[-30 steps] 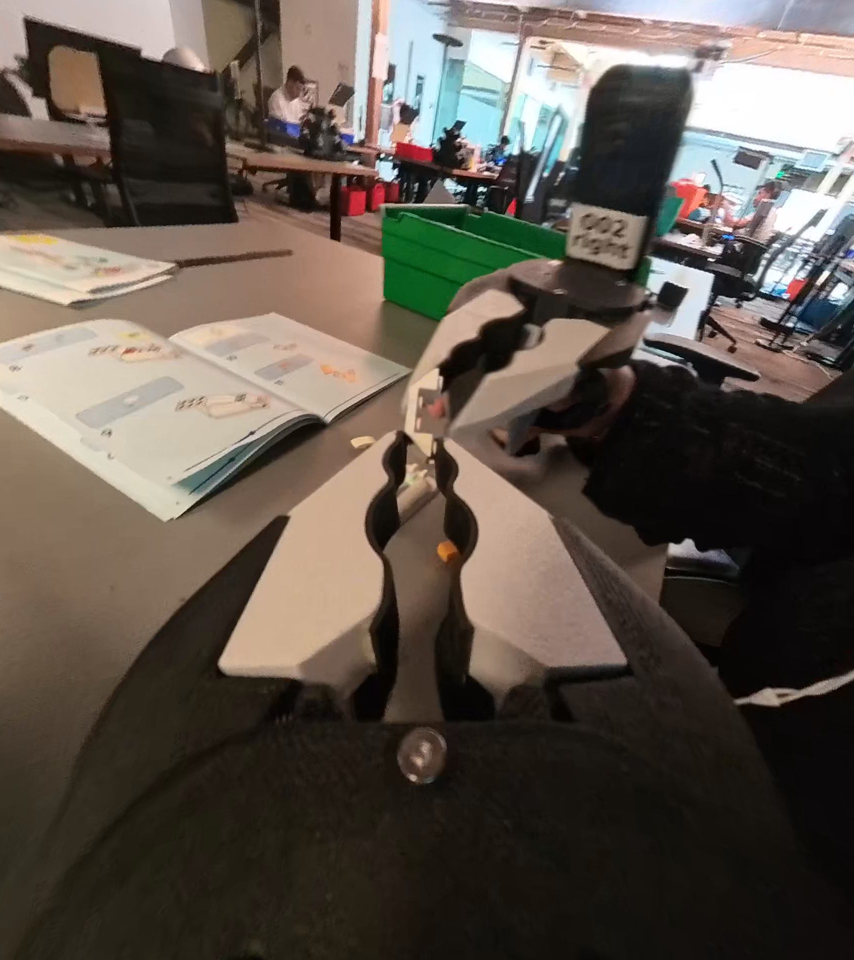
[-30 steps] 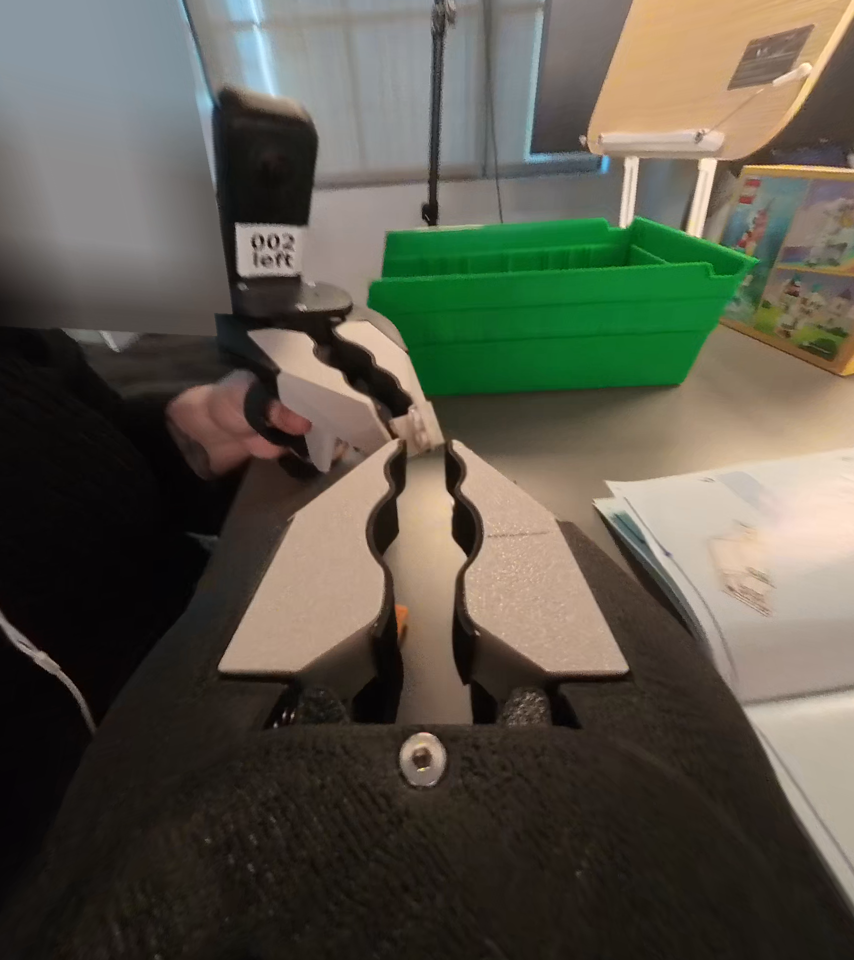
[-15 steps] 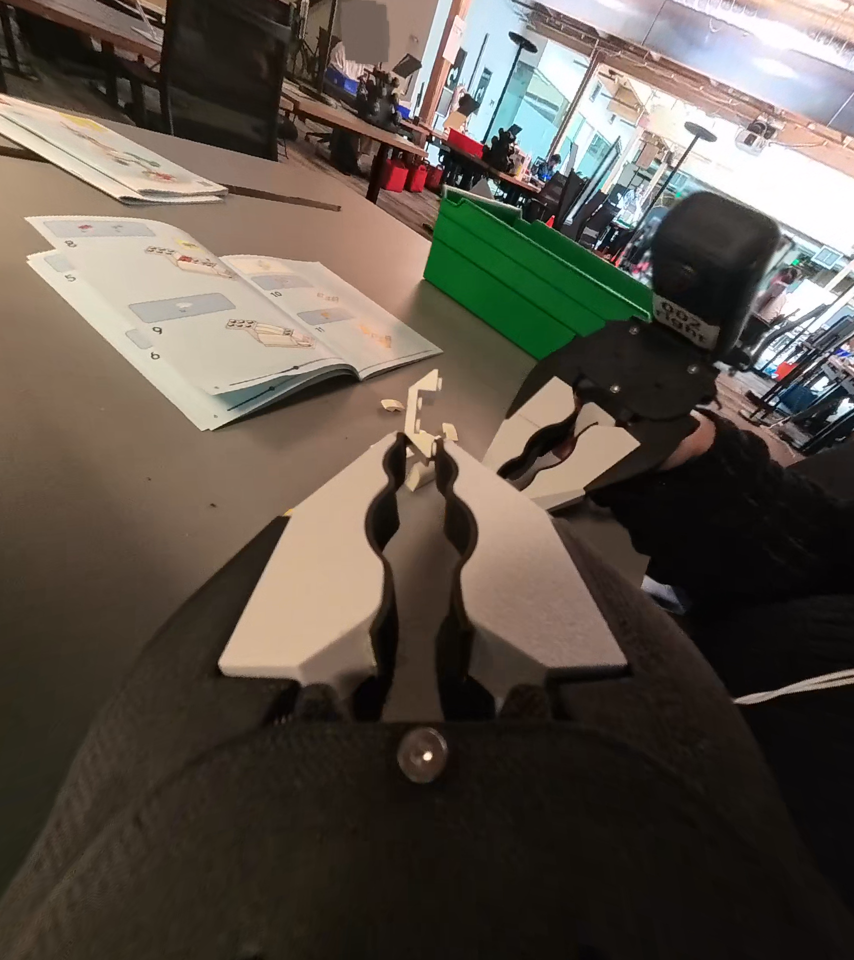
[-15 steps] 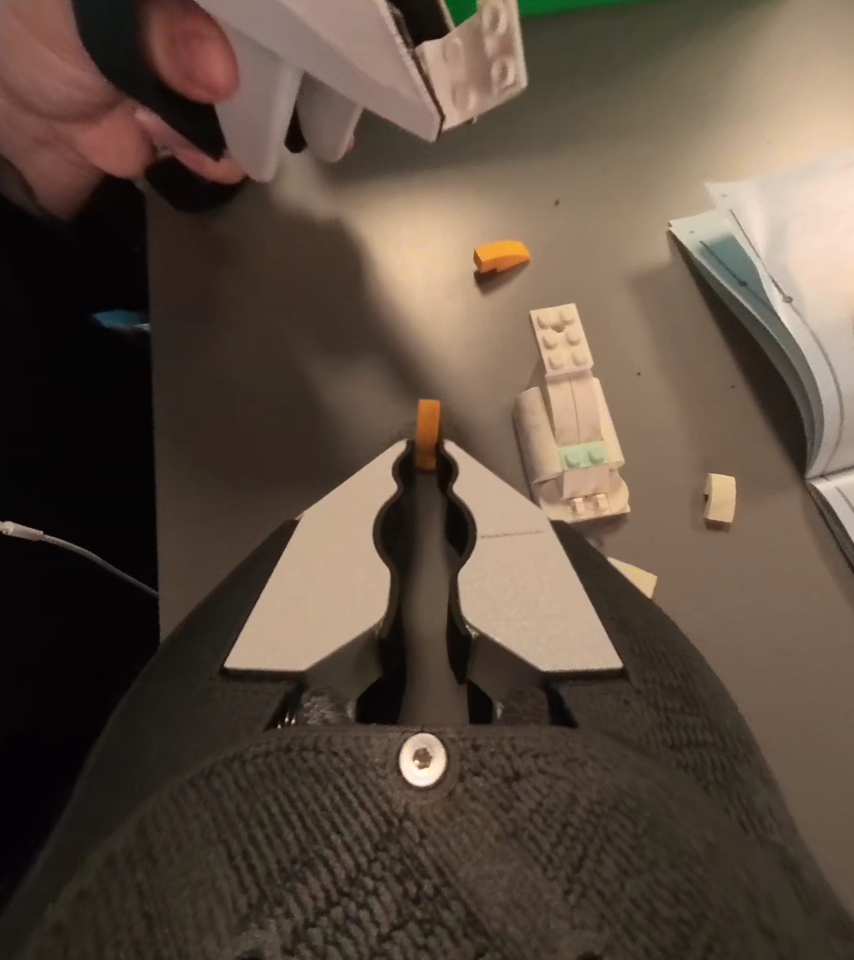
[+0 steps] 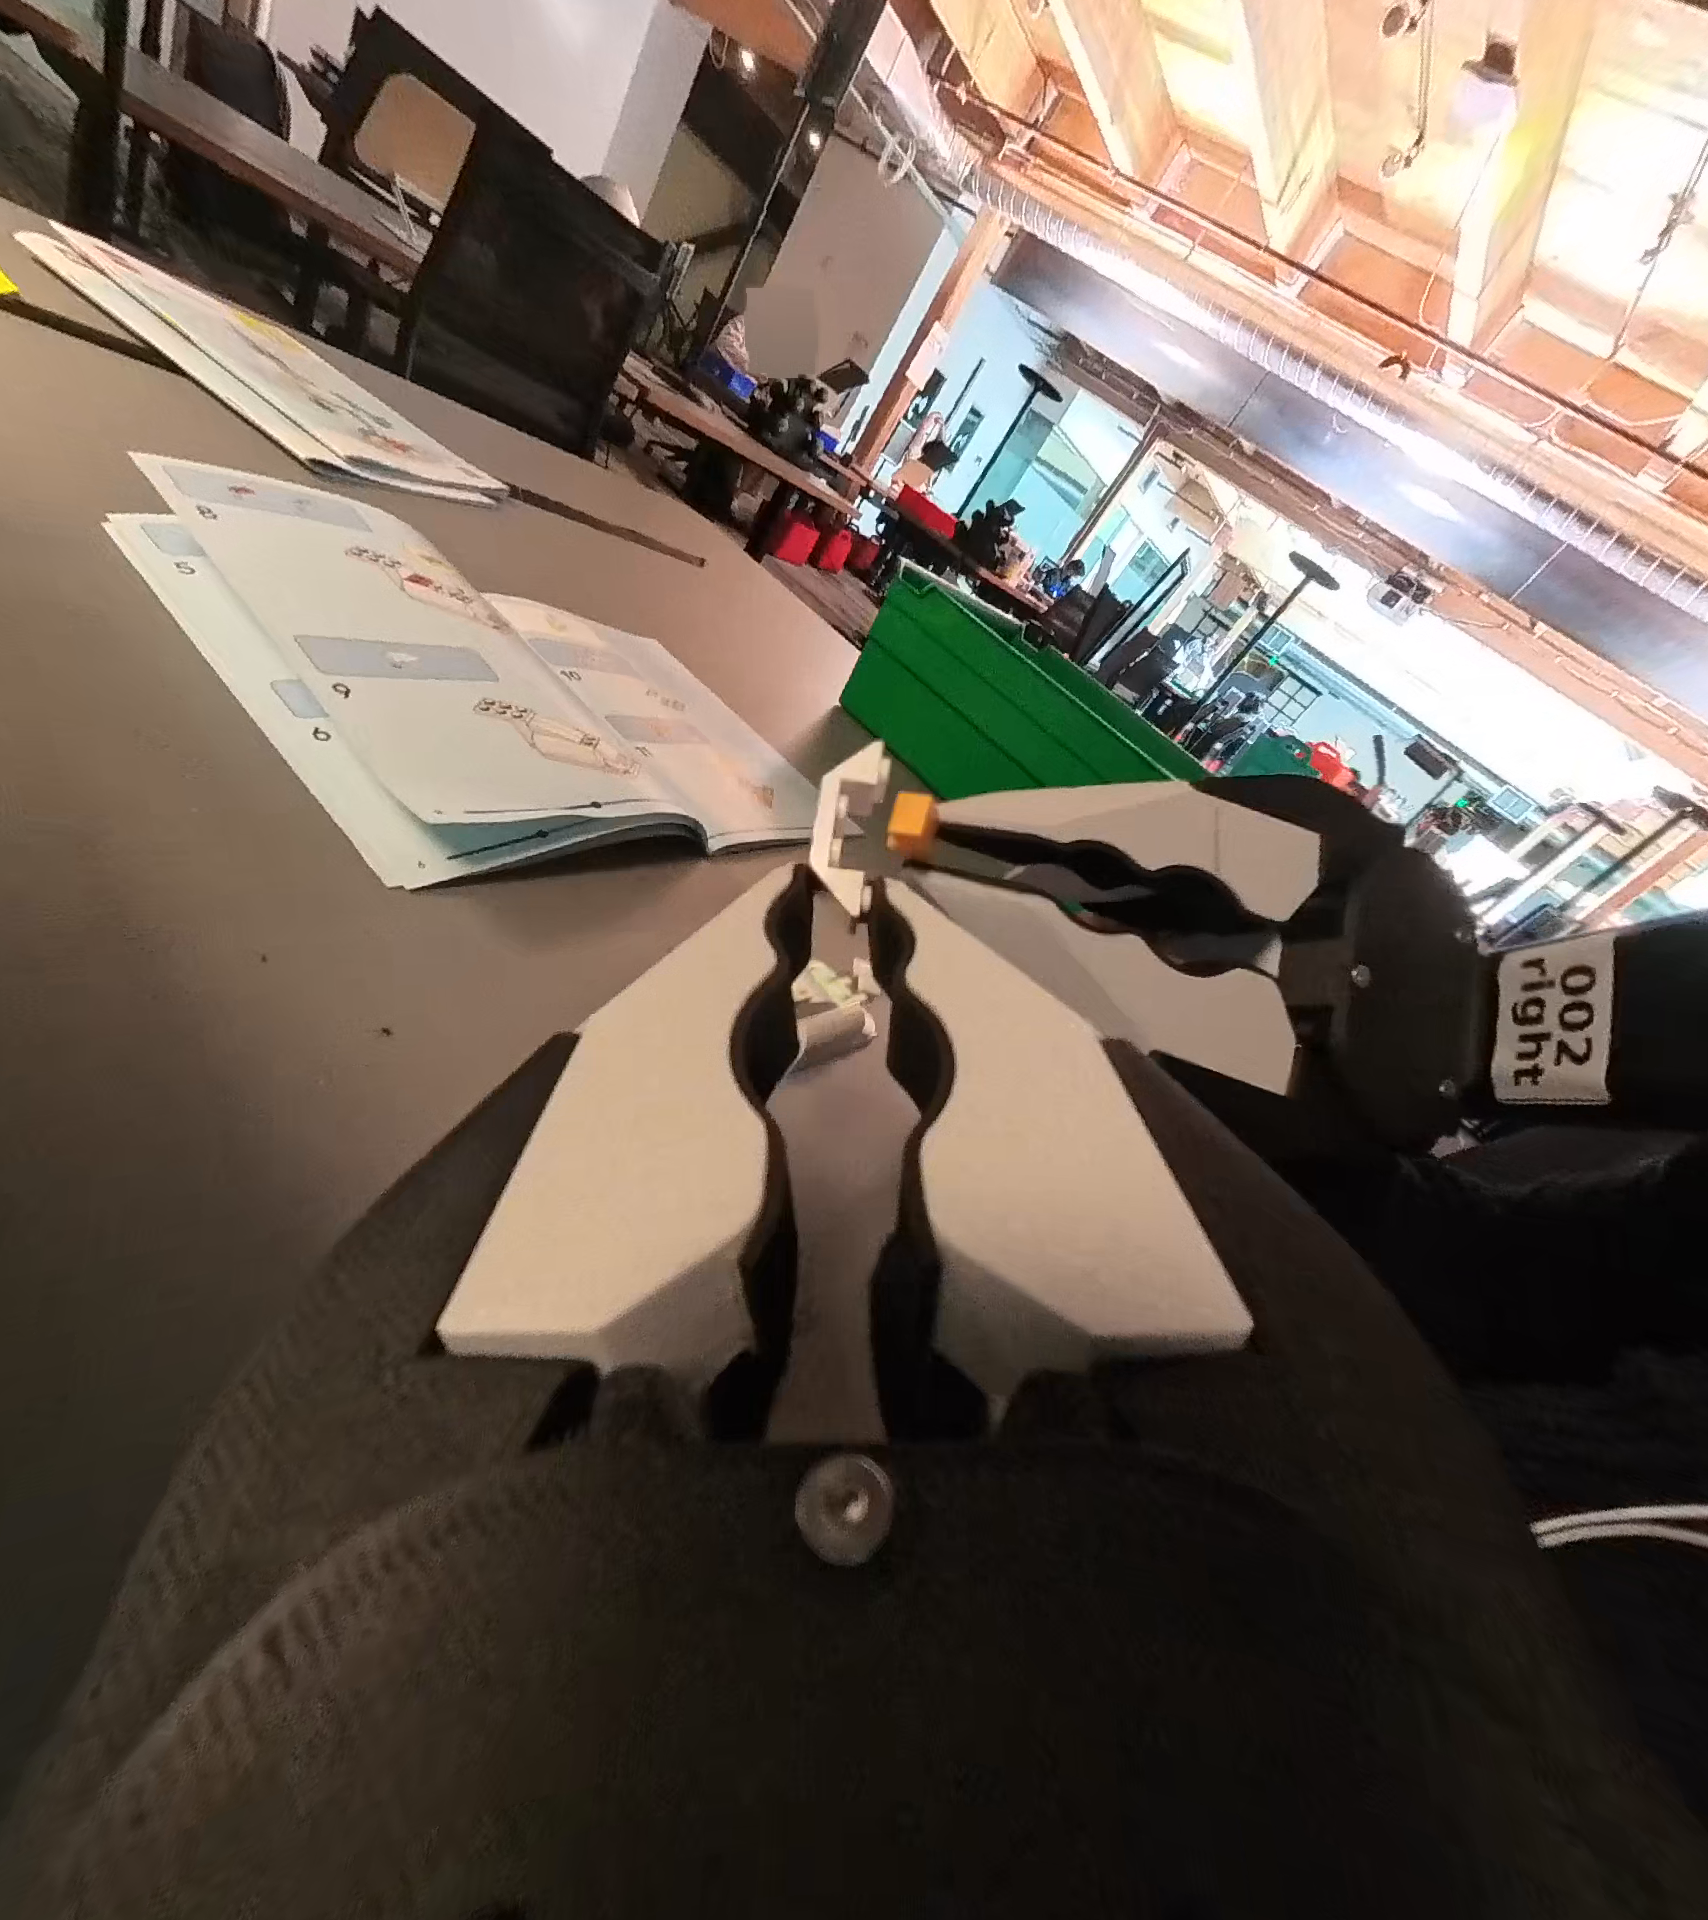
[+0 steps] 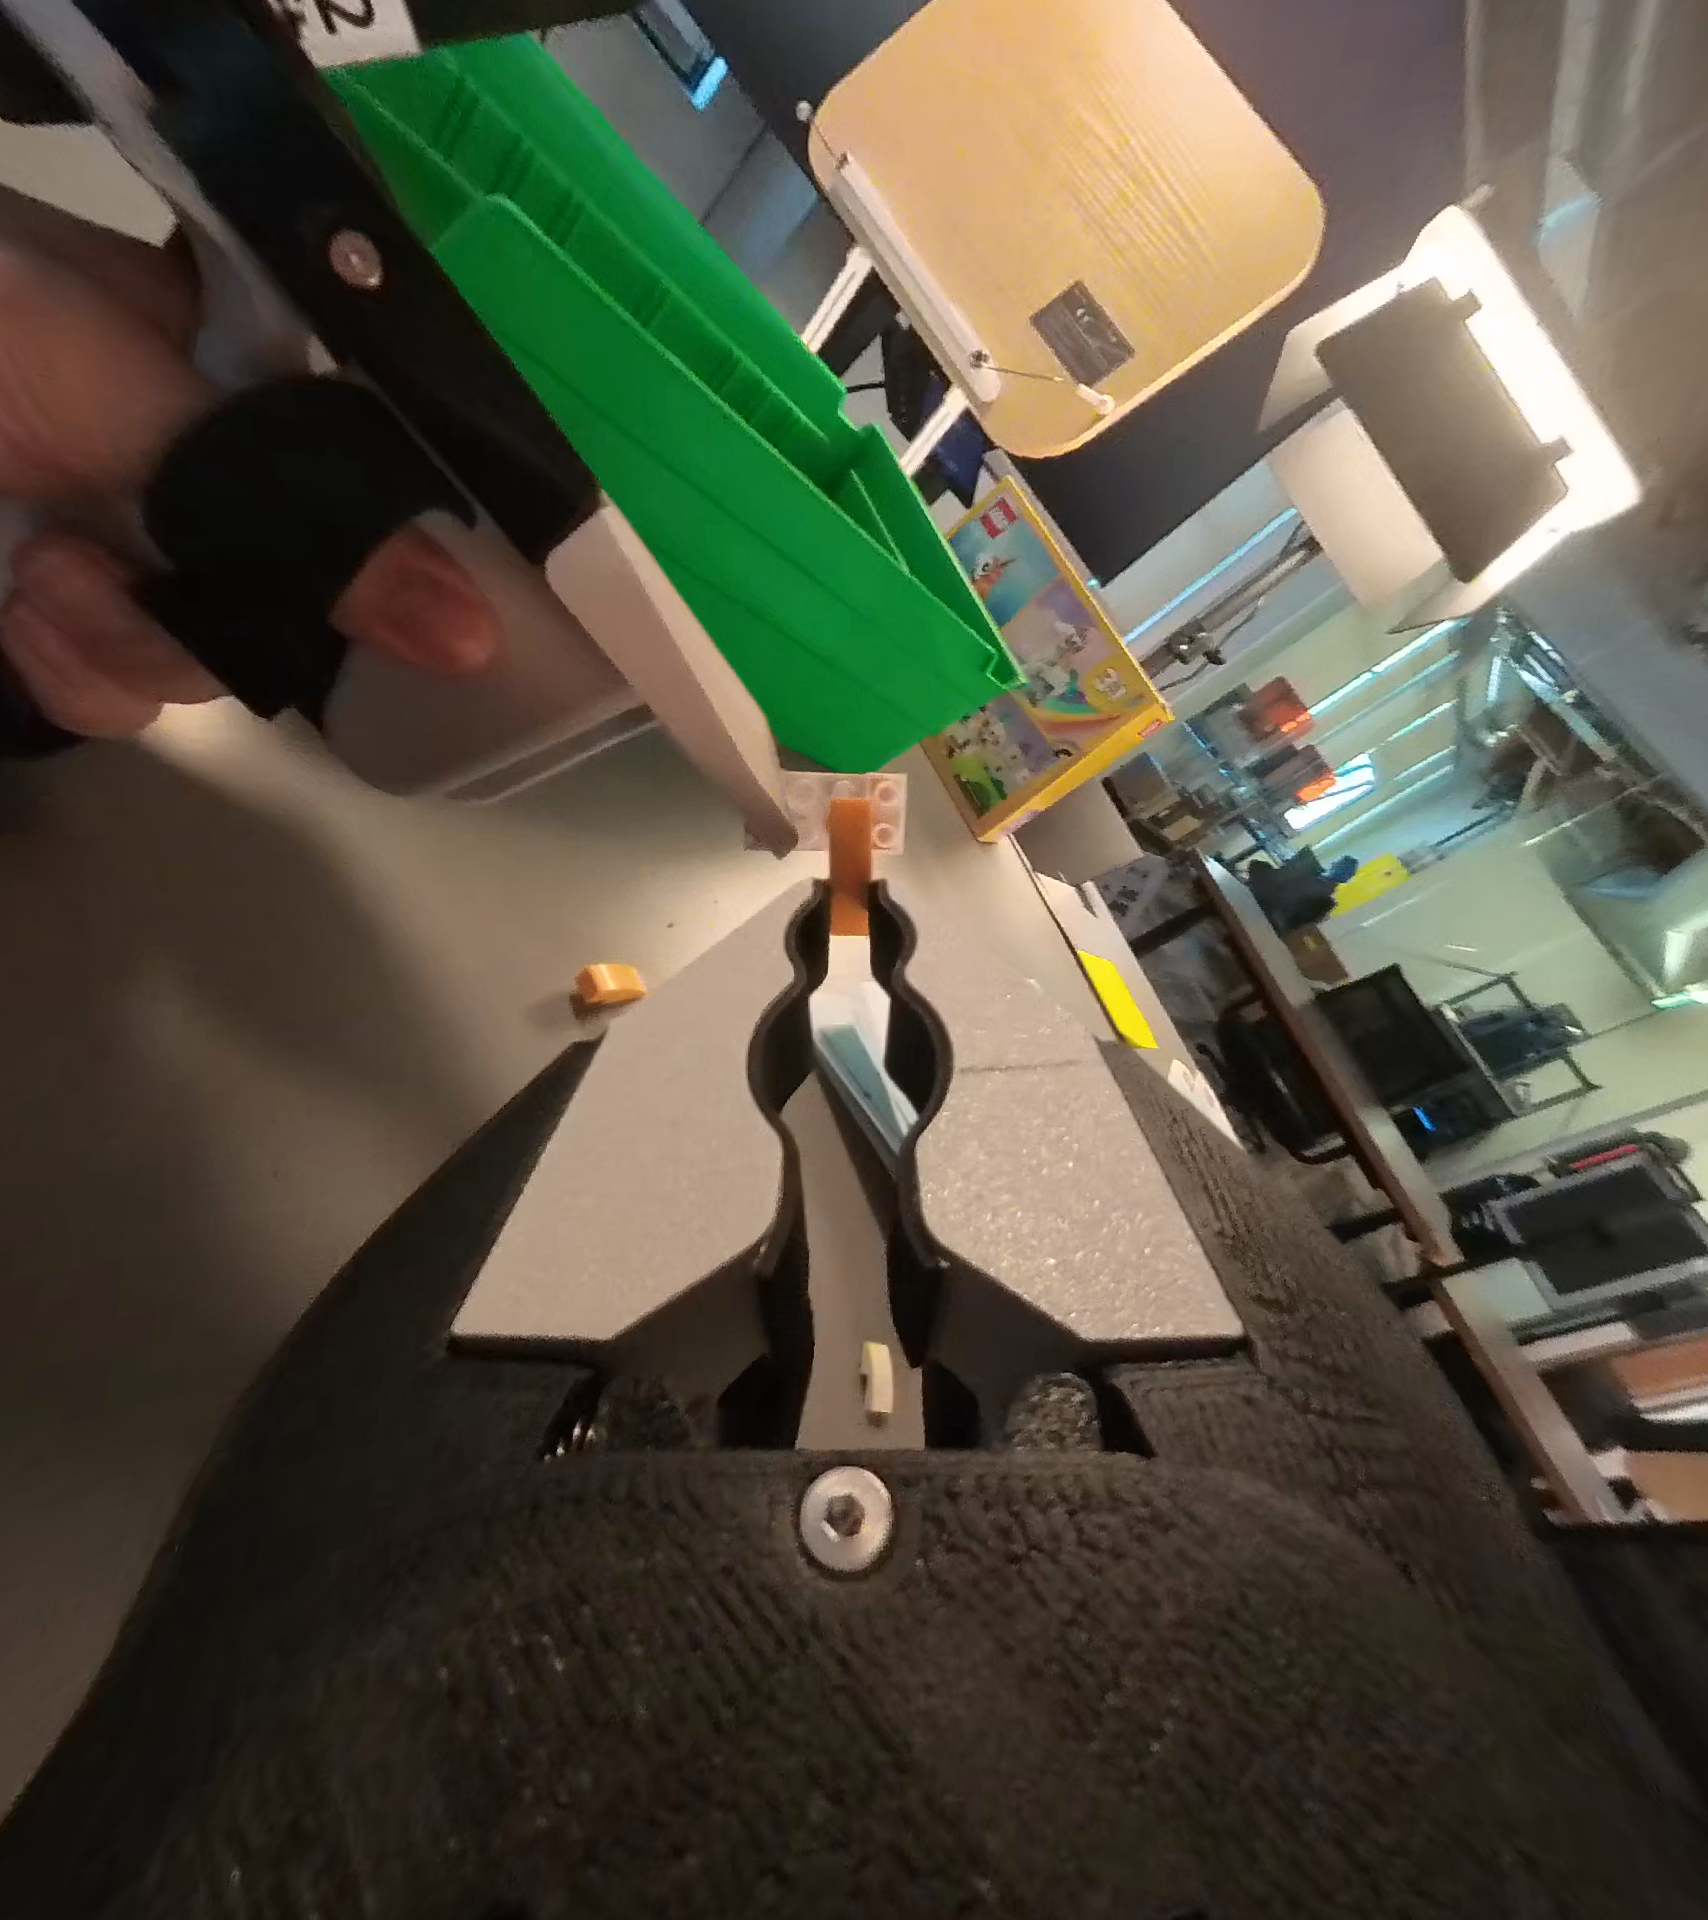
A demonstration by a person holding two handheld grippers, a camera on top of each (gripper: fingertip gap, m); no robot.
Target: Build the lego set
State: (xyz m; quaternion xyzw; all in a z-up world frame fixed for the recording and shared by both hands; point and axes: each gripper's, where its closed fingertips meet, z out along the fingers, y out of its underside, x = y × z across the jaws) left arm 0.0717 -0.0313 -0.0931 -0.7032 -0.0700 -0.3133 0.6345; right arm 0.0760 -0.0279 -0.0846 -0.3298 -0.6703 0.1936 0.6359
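- Now we find the left gripper (image 5: 842, 902) clamped on a white plate (image 5: 842, 840), held up off the grey table (image 5: 102, 935).
- The right gripper (image 6: 848, 896) pinches an orange piece (image 6: 850, 847); half a second ago it hung low over the table, now its end meets the plate's studded face.
- We think the piece is touching the studs, though whether it is seated we cannot tell.
- A second orange piece (image 6: 607, 982) lies on the table, left of the right gripper.
- The small white assembly (image 5: 829, 1023) rests on the table, seen between the left fingers (image 5: 642, 1143).
- The open instruction booklet (image 5: 434, 707) and green bin (image 5: 985, 707) sit beyond.
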